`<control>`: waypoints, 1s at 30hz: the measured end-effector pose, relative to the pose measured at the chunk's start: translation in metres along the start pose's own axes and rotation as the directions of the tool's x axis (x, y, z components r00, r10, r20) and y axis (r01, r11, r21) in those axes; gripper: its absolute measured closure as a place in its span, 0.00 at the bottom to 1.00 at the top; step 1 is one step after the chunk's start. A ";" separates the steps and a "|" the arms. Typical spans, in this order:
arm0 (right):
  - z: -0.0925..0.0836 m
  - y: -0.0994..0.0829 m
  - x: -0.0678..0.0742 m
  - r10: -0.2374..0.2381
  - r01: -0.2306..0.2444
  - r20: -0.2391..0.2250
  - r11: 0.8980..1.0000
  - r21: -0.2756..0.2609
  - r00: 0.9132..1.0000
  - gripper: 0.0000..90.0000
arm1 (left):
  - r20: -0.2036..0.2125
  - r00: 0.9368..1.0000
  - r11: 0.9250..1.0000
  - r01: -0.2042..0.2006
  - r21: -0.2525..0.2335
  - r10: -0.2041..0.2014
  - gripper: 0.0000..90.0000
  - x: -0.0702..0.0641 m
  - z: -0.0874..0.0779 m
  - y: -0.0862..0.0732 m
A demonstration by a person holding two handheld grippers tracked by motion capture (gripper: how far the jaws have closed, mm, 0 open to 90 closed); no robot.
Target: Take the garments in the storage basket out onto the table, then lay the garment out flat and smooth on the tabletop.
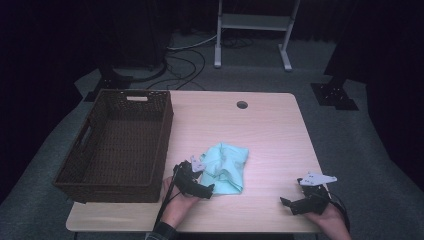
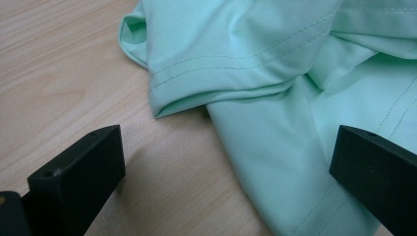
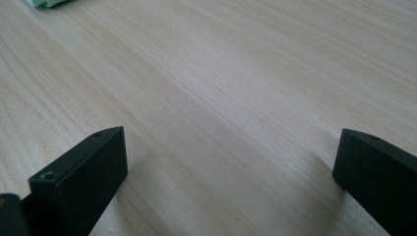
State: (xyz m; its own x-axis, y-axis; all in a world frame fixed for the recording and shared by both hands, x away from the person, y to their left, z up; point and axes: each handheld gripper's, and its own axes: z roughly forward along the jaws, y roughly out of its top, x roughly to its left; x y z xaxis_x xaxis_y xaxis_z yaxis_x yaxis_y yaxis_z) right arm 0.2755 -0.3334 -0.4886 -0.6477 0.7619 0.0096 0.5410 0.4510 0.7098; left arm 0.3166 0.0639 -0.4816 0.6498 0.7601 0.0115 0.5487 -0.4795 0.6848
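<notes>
1. The mint-green garment [image 1: 226,167] is lying crumpled on the tabletop [image 1: 270,130], directly ahead of the left gripper [image 1: 196,176].
2. The left fingers [image 2: 78,172] are standing wide apart and gripping nothing; one is resting over bare wood, the other is sitting over the cloth's near fold.
3. A stitched hem [image 2: 221,69] is running crosswise ahead of those fingers, just beyond their tips.
4. The right gripper [image 1: 300,197] is hovering well apart from the garment, fingers [image 3: 81,172] spread wide and empty.
5. Judgement: the left gripper is nearer, so it is suited to take the cloth.
6. The wicker basket [image 1: 117,145] is sitting just beside the left gripper, on the side away from the garment.
</notes>
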 end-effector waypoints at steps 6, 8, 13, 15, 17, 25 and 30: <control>0.000 0.000 -0.001 0.012 -0.012 0.013 1.000 0.001 1.000 0.00 | 0.024 0.999 0.999 -0.020 -0.043 0.021 0.00 0.001 -0.001 -0.006; 0.000 0.000 -0.001 0.017 -0.017 0.018 1.000 0.001 1.000 0.00 | 0.028 0.999 0.999 -0.024 -0.042 0.026 0.00 0.002 0.000 -0.005; 0.001 0.001 0.000 0.018 -0.018 0.019 1.000 0.000 1.000 0.00 | 0.030 0.999 0.999 -0.027 -0.042 0.028 0.00 0.002 0.000 -0.005; 0.001 0.001 0.000 0.016 -0.016 0.016 1.000 0.001 1.000 0.00 | 0.030 0.999 0.999 -0.027 -0.042 0.028 0.00 0.002 0.000 -0.005; 0.001 0.002 0.000 0.014 -0.014 0.015 1.000 0.002 1.000 0.00 | 0.031 0.999 0.999 -0.028 -0.042 0.029 0.00 0.002 0.000 -0.005; 0.002 0.008 0.005 -0.005 0.005 0.014 1.000 -0.004 1.000 0.00 | 0.031 0.999 0.999 -0.028 -0.042 0.029 0.00 0.002 0.000 -0.005; -0.002 0.013 0.004 0.013 -0.013 -0.006 0.999 -0.051 1.000 0.00 | 0.031 0.999 0.999 -0.028 -0.042 0.029 0.00 0.002 0.000 -0.005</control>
State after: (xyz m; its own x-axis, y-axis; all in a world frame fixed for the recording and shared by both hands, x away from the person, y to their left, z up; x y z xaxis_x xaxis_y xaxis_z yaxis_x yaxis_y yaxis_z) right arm 0.2788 -0.3257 -0.4775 -0.6438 0.7648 0.0232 0.5214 0.4163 0.7449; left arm 0.3154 0.0681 -0.4849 0.6817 0.7316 0.0086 0.5077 -0.4814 0.7145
